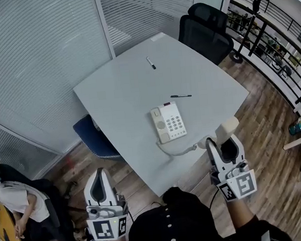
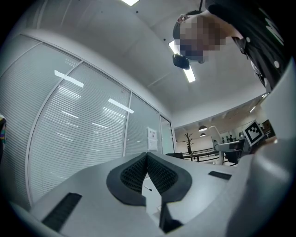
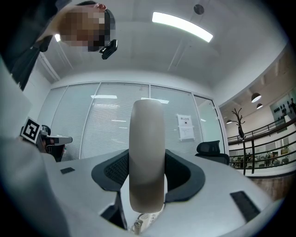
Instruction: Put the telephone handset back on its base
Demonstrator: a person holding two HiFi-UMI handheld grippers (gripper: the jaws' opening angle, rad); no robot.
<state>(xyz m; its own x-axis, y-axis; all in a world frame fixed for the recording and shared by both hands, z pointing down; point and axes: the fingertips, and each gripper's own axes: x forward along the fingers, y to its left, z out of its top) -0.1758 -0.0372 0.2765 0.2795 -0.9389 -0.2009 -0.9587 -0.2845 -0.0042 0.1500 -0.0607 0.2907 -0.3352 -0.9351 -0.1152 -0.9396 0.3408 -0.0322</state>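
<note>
The right gripper (image 1: 224, 146) is clamped on the cream handset (image 1: 227, 128) – in the right gripper view its dark pads press the handset (image 3: 147, 139) on both sides, holding it upright between them. It hangs just off the near right edge of the grey counter (image 1: 131, 87), apart from the base (image 1: 168, 122), which lies flat near the counter's middle with its keypad showing. A pale cord (image 1: 177, 152) runs from the base toward the handset; its far end is hard to make out behind the gripper. The left gripper (image 1: 98, 176) is low beside the counter – jaws together at the tips, holding nothing. Two pens (image 1: 181, 96) lie beyond the base.
</note>
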